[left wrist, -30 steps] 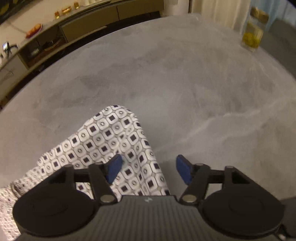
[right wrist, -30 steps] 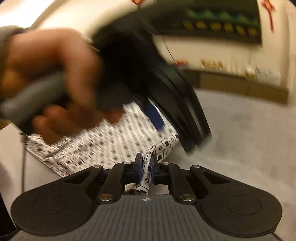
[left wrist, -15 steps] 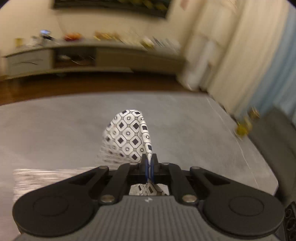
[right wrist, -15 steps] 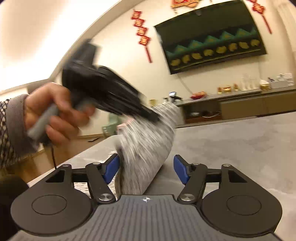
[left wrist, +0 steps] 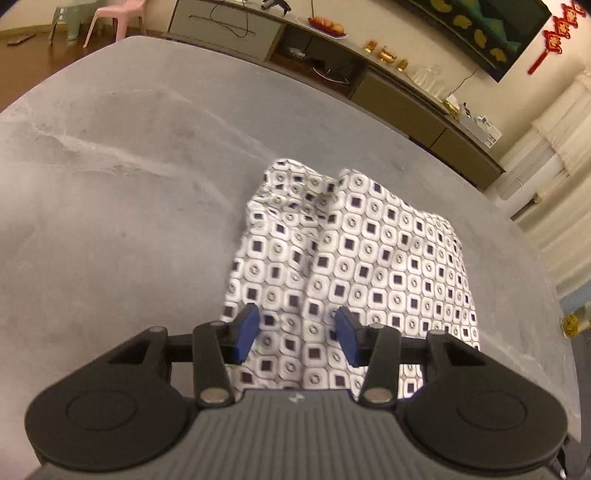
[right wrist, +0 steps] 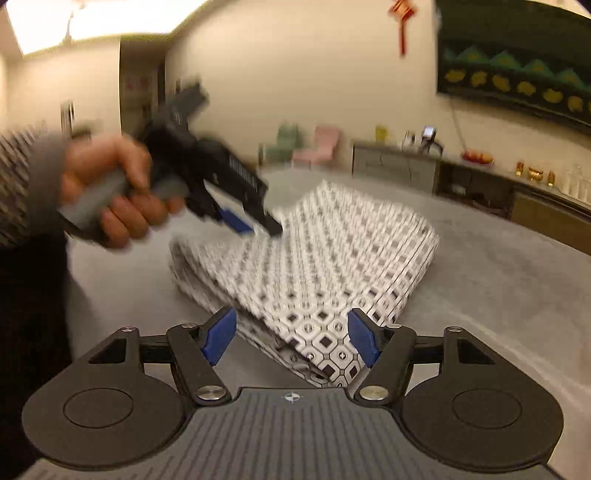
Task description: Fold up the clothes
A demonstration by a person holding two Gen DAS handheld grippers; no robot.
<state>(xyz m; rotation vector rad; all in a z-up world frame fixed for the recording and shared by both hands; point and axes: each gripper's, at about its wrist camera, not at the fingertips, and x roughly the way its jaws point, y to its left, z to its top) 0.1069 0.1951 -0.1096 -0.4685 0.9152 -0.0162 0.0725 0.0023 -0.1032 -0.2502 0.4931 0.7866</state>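
Surface: grey table (left wrist: pixel 110 206), mottled, with pale streaks running left of and ahead of the left jaws; its curved far edge shows in both views.
Cloth: white garment (left wrist: pixel 354 266) printed with dark squares and small rings, lying folded on the table, a raised crease running down its middle ahead of the left jaws.
Cloth, right view: same garment (right wrist: pixel 332 258), layered edges showing at its near left side, one corner reaching down between the right jaws.
Left gripper (left wrist: pixel 297 334): jaws spread, blue pads either side of the cloth's near edge, nothing pinched; whether the pads touch the cloth I cannot tell.
Left gripper, right view: blurred (right wrist: pixel 240 221), above the cloth's far left part, held in the hand (right wrist: pixel 114 195); grey sleeve at the wrist.
Right gripper (right wrist: pixel 291 336): jaws spread wide, nothing pinched, cloth corner lying between the pads.
Room, beyond left jaws: long low cabinet (left wrist: pixel 399 99) along the wall with gold ornaments, glassware and a fruit plate (left wrist: pixel 327 27) on top; pink chair (left wrist: pixel 118 20) far left; dark picture (left wrist: pixel 480 33) and a red hanging ornament (left wrist: pixel 554 37) on the wall far right; pale curtains (left wrist: pixel 561 177) at right.
Room, beyond right jaws: cream walls, ceiling light (right wrist: pixel 92 22) top left, green and pink chairs by the far wall.
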